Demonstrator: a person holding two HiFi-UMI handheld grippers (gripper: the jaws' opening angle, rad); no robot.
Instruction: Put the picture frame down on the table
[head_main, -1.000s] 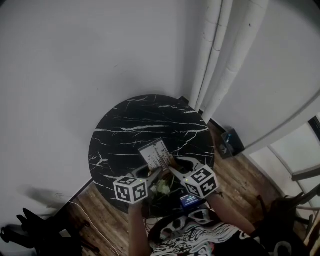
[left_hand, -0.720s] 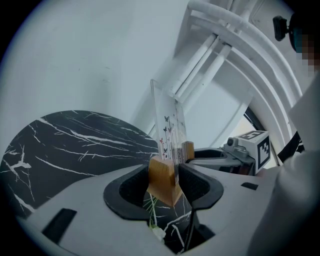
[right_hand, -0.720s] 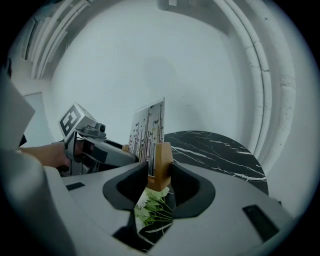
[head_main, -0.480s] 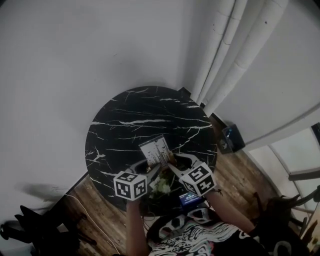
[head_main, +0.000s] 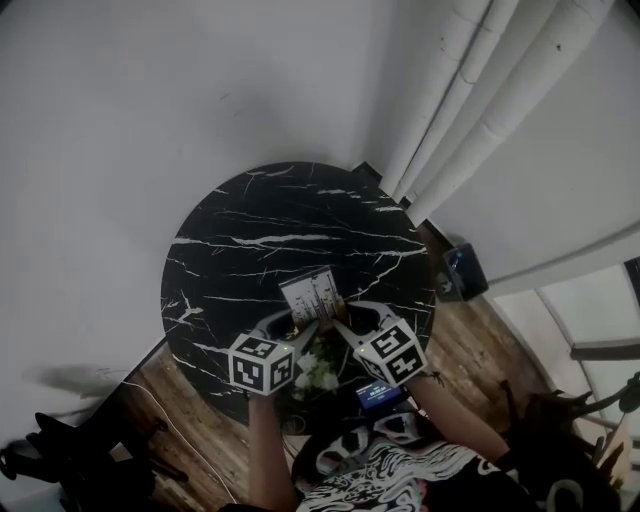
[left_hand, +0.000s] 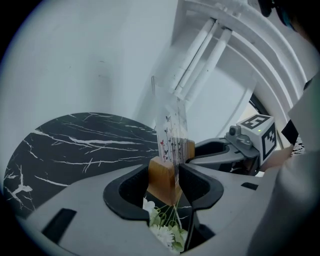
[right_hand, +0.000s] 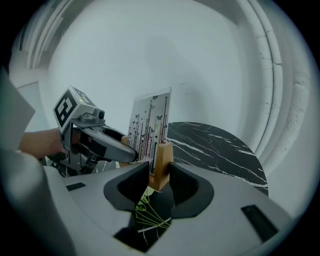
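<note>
Wooden feet of the picture frame (head_main: 312, 297) are clamped in both my tools. The left gripper (left_hand: 172, 176) pinches one block, and the right gripper (right_hand: 159, 172), whose jaws have just been closing, presses on the other. I hold the frame upright over the near part of the black marble table (head_main: 250, 240), above some white flowers (head_main: 318, 375). It looks not yet set down; lowering and letting go remain.

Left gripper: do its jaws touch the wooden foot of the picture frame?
Touching. In the left gripper view, both jaws of the left gripper press against the sides of the wooden foot of the picture frame, with no gap.
</note>
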